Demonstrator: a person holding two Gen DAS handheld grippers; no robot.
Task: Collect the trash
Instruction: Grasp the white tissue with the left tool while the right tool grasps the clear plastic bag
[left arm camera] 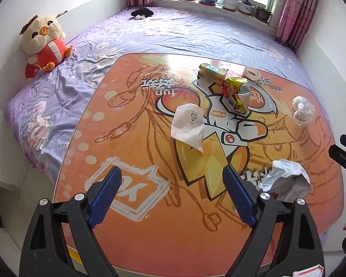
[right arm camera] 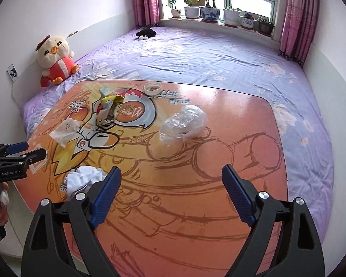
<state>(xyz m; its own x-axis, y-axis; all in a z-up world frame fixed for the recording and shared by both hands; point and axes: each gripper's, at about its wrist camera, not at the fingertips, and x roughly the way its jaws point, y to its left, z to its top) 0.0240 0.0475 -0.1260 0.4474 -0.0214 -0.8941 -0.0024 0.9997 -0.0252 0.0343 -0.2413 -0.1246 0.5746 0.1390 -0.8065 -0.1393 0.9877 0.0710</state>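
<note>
Resting on a purple bed (left arm camera: 196,34), the orange table (left arm camera: 150,230) lies beneath both wide, empty tongs (left arm camera: 171,184).

The orange cartoon table (left arm camera: 131,242) carries most of the lettering: the word "fun" beside large white Chinese characters, all upside down in the left wrist view, and "OK" in a white speech-bubble frame near its front edge. In the right wrist view "style" stands upside down by the far edge, next to more Chinese characters. A white plastic bag (left arm camera: 188,124) bears a triangular recycling mark with small print too fine to read. The left hand-held gripper (right arm camera: 28,152) is stamped "GenRobot.AI".
</note>
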